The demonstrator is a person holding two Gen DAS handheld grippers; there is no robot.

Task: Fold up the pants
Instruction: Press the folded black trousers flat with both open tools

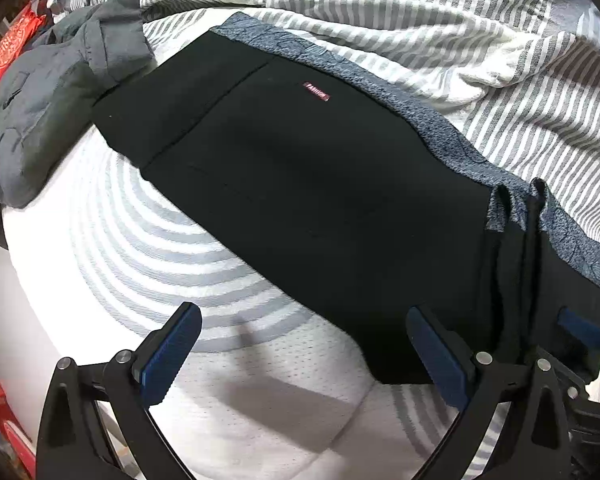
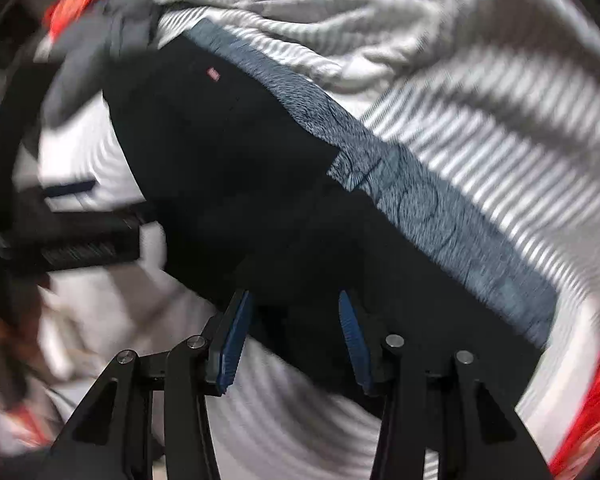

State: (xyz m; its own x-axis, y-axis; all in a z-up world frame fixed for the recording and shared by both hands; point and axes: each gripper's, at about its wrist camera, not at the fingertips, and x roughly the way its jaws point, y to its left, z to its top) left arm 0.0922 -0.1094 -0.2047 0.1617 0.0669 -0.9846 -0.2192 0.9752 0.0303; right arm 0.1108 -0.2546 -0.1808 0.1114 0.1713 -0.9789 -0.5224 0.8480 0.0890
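Though folded, one pants (image 1: 300,184), two tongs (image 1: 300,352).

Left gripper (image 1: 302,346) is showing matte black arms with triangular cut-outs, round silver pivot screws gleaming, and ribbed dark-blue pads (image 1: 172,354) lining its fingers. Right gripper (image 2: 296,338) is wearing the same kit: black linkage, silver screw heads, blue ridged pads (image 2: 233,346), though motion blur is softening its surroundings.
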